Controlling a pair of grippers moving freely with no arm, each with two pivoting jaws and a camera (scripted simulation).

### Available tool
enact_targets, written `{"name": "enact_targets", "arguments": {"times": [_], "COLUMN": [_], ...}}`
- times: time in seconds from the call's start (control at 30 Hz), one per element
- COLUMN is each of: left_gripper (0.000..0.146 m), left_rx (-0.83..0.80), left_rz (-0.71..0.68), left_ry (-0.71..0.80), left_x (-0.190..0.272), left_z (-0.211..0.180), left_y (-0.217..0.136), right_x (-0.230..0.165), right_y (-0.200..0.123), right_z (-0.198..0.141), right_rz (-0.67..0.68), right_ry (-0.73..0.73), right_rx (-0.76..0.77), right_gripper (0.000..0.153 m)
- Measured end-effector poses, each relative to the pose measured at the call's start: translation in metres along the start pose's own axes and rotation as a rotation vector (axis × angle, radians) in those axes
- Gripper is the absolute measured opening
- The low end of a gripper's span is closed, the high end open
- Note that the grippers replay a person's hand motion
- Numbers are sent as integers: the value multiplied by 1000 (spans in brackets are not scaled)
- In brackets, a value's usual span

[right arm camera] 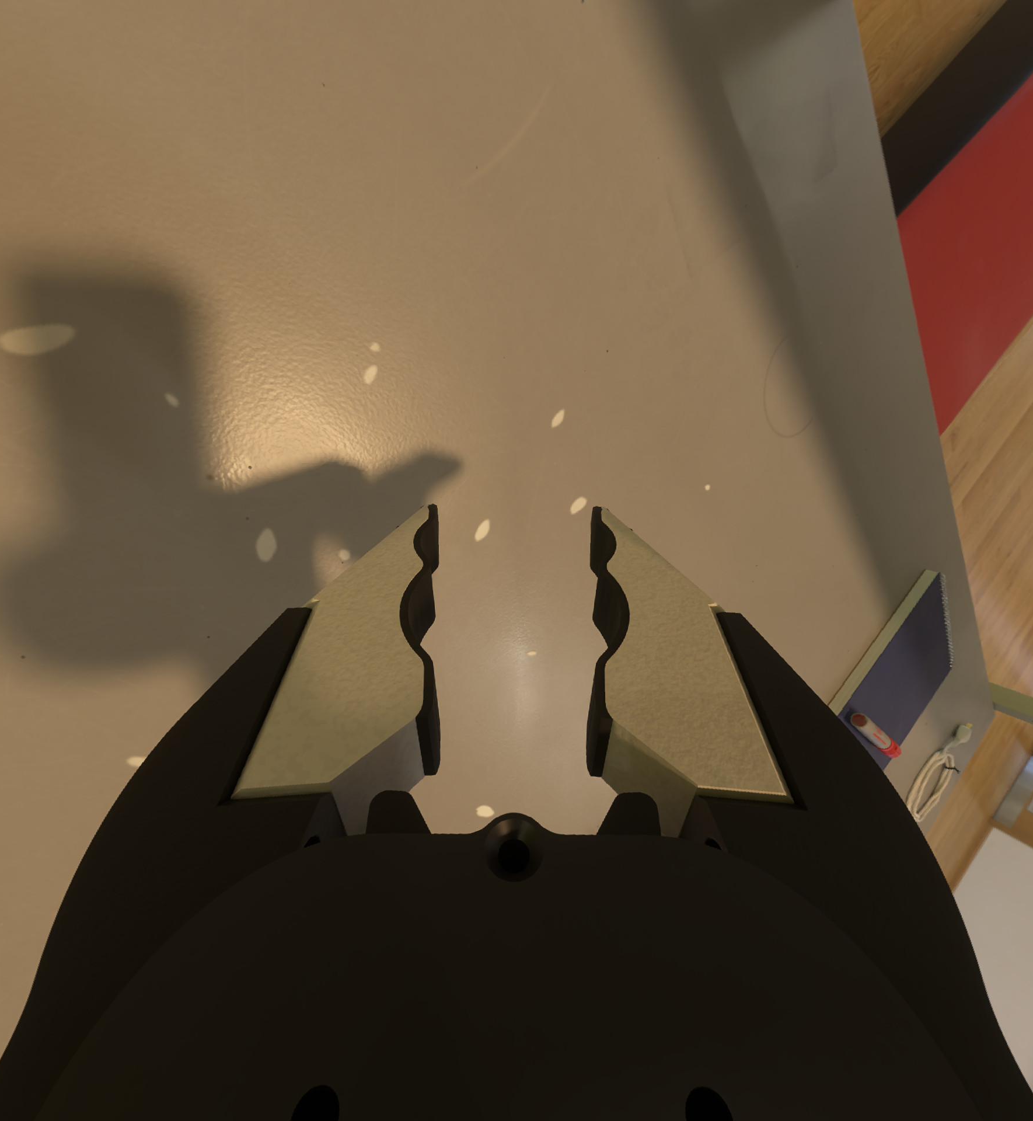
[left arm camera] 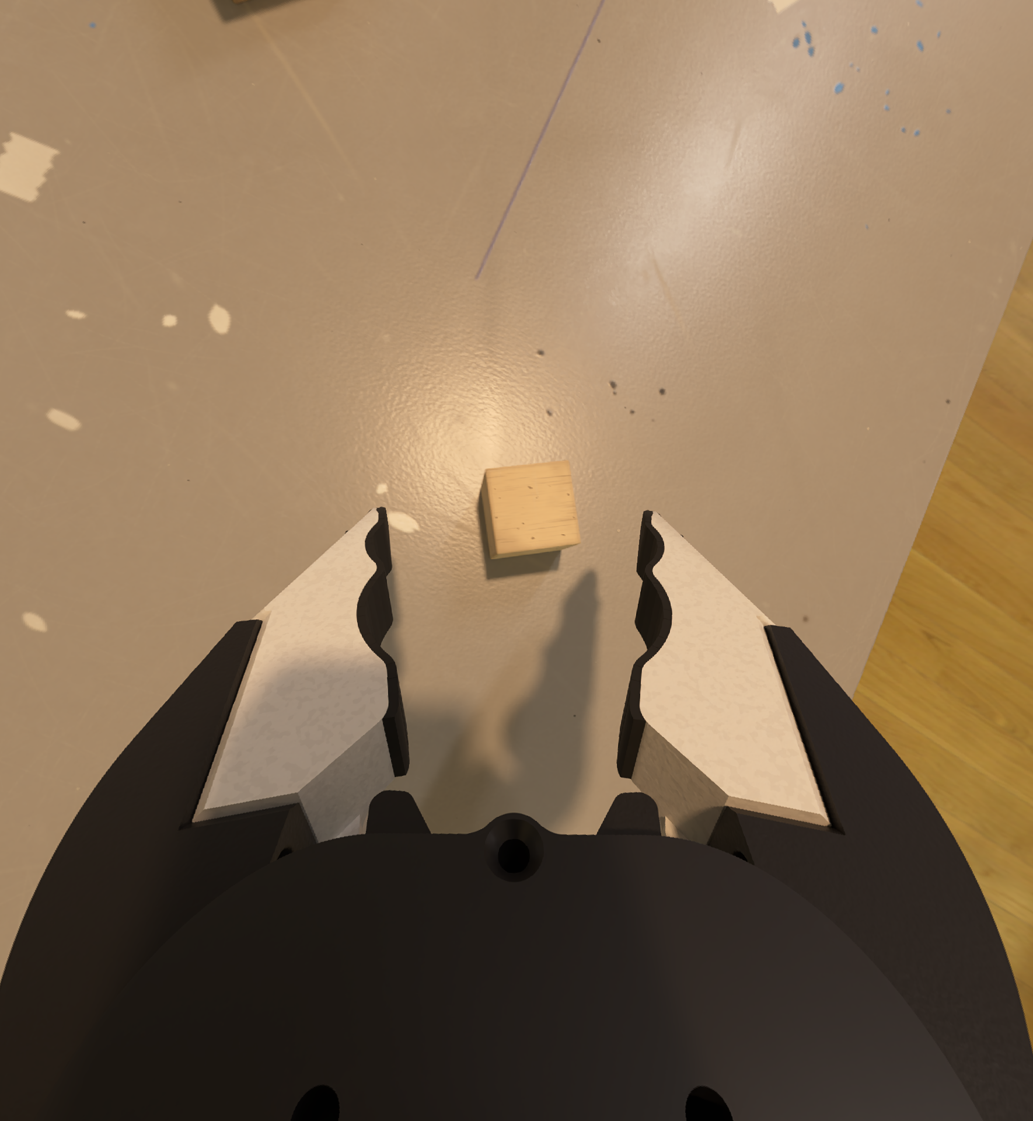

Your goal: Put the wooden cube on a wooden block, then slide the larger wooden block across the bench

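Observation:
A small pale wooden cube (left arm camera: 531, 508) rests on the tan bench (left arm camera: 320, 273) in the left wrist view. My left gripper (left arm camera: 514, 512) is open and empty above the bench, and the cube sits just beyond the fingertips, between their lines. A corner of a wooden block (left arm camera: 241, 5) barely shows at the top edge. My right gripper (right arm camera: 513, 509) is open and empty over bare bench (right arm camera: 380, 212); no cube or block shows in the right wrist view.
The bench's right edge (left arm camera: 950, 485) drops to a wood floor (left arm camera: 999, 546). In the right wrist view the bench edge (right arm camera: 926, 485) runs down the right, with a dark blue notebook (right arm camera: 902, 661), a red and white marker (right arm camera: 875, 734) and a white cord (right arm camera: 935, 776) by it.

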State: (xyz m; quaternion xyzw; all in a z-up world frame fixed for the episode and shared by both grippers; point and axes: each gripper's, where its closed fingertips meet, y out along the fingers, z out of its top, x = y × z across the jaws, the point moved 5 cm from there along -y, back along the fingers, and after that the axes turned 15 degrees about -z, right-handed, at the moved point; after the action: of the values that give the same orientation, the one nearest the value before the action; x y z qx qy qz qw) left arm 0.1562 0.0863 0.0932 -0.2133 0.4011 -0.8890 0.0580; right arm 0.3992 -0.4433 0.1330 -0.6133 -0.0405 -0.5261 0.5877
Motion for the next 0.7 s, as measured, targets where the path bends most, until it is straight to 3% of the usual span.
{"name": "enact_targets", "arguments": {"times": [0.37,0.7], "left_gripper": [82,48], "left_rx": [-17,-56], "left_rz": [159,215], "left_ry": [-6,-48], "left_x": [8,5], "left_z": [-9,-15], "left_y": [23,33], "right_x": [9,18], "right_y": [-34,-54], "right_z": [2,-3], "right_rz": [-46,-59], "right_ry": [26,53], "right_rx": [81,139], "right_gripper": [49,48]}}
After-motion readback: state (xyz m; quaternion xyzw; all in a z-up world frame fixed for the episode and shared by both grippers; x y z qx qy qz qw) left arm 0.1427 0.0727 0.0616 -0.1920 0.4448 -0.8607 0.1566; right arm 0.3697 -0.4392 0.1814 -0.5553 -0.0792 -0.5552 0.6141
